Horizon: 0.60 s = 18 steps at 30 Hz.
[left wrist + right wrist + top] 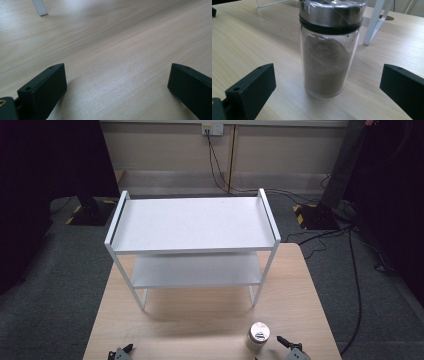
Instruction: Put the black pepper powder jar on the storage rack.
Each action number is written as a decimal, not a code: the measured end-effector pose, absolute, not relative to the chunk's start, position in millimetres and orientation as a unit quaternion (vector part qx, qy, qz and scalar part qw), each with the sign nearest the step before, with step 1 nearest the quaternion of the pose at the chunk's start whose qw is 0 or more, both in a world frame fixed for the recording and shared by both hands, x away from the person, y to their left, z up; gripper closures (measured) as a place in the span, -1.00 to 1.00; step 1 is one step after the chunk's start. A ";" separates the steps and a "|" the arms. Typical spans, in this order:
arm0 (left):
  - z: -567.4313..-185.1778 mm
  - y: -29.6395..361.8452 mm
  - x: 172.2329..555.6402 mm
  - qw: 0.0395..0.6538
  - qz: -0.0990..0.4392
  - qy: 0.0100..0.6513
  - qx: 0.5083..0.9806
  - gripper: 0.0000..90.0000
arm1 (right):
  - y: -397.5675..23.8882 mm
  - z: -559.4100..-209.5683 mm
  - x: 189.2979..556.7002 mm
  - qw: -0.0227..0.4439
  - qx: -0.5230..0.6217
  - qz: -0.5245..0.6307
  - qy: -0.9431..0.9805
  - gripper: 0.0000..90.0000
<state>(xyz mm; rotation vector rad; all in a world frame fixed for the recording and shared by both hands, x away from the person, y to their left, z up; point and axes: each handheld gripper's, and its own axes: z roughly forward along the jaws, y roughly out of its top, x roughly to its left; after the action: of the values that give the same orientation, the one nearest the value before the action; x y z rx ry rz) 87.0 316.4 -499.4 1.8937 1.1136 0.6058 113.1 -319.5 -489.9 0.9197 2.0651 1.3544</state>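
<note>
A glass shaker jar with a metal lid, partly filled with brown powder, stands upright on the wooden table. From above, the jar sits near the table's front right. My right gripper is open, its jaws wide on either side of the jar, not touching it; from above, that right gripper lies just right of the jar. My left gripper is open over bare wood, and the left gripper sits at the front left edge.
A white two-tier metal shelf rack stands on the far half of the table, both shelves bare. One of its legs rises behind the jar. Cables and stand bases lie on the grey floor beyond.
</note>
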 end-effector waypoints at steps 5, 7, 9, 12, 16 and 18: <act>-499.2 316.2 86.9 0.417 0.242 0.445 0.755 -0.97 | -313.8 -488.7 122.0 0.243 0.335 0.498 0.762 -0.98; -499.2 316.0 86.8 0.417 0.242 0.446 0.754 -0.97 | -311.5 -489.3 125.7 0.241 0.335 0.496 0.764 -0.96; -499.2 316.0 86.8 0.417 0.242 0.446 0.754 -0.97 | -310.0 -490.1 129.4 0.236 0.334 0.497 0.765 -0.93; -499.3 316.1 86.7 0.417 0.242 0.446 0.754 -0.97 | -307.1 -490.0 133.3 0.236 0.334 0.496 0.766 -0.91; -499.3 316.1 86.7 0.418 0.242 0.446 0.754 -0.97 | -306.1 -489.8 138.0 0.236 0.333 0.496 0.766 -0.86; -499.3 316.1 86.8 0.417 0.242 0.446 0.754 -0.97 | -306.5 -490.0 140.9 0.232 0.334 0.497 0.767 -0.83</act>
<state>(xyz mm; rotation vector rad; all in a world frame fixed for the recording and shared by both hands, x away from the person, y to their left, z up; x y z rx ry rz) 86.8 316.1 -499.3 1.8918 1.1187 0.6078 140.9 -306.5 -490.0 0.9171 2.1074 1.3657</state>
